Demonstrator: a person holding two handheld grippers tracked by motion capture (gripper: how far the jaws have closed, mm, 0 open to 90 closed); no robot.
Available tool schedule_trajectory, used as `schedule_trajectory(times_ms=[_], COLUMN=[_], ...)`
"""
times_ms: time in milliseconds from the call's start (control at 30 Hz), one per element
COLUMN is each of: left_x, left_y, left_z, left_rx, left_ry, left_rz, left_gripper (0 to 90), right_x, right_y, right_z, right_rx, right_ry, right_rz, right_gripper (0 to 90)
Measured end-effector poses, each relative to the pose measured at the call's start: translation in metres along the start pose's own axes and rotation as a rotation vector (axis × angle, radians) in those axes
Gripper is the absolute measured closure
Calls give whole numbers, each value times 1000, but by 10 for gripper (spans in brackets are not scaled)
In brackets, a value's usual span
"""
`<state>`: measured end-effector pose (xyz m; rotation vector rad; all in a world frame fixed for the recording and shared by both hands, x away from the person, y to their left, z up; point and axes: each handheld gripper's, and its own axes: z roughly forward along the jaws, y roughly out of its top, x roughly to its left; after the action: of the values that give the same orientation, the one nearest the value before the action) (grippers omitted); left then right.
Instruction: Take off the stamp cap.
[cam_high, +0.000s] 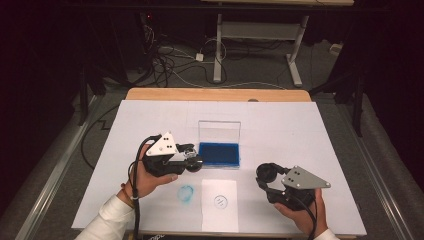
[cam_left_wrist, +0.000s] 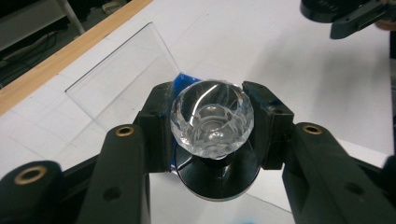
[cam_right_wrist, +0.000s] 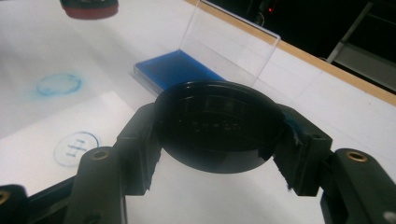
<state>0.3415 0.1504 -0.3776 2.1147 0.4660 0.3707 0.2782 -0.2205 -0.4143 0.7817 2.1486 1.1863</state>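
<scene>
My left gripper (cam_high: 191, 161) is shut on a stamp (cam_left_wrist: 212, 119) with a faceted clear knob and a round black base. It hovers just left of the blue ink pad (cam_high: 219, 154), whose clear lid (cam_high: 219, 131) stands open behind it. My right gripper (cam_high: 267, 175) is shut on a round black cap (cam_right_wrist: 217, 126), held above the white table cover to the right of the pad. The stamp's underside (cam_right_wrist: 88, 8) shows at the top left of the right gripper view. A white sheet of paper (cam_high: 219, 217) lies near the front edge and bears a blue round print (cam_high: 220, 201).
A smudged blue ring (cam_high: 186, 193) marks the table cover left of the paper. The white cover ends at a wooden table edge (cam_high: 215, 94) at the back. Beyond it are a desk frame (cam_high: 260, 45) and cables on the floor.
</scene>
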Motion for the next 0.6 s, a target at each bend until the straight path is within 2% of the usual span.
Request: schedule_trajectory(times_ms=[300, 600], left_x=[2, 3], left_y=[0, 3], left_z=[0, 6], left_rx=[6, 19], left_ry=[15, 14], left_rz=[-3, -2], left_gripper=[550, 550], right_x=[-7, -6], right_y=[-10, -18], right_z=[-16, -22], right_rx=[0, 25], right_ry=[-40, -45], right_rz=[13, 18], right_gripper=[386, 386])
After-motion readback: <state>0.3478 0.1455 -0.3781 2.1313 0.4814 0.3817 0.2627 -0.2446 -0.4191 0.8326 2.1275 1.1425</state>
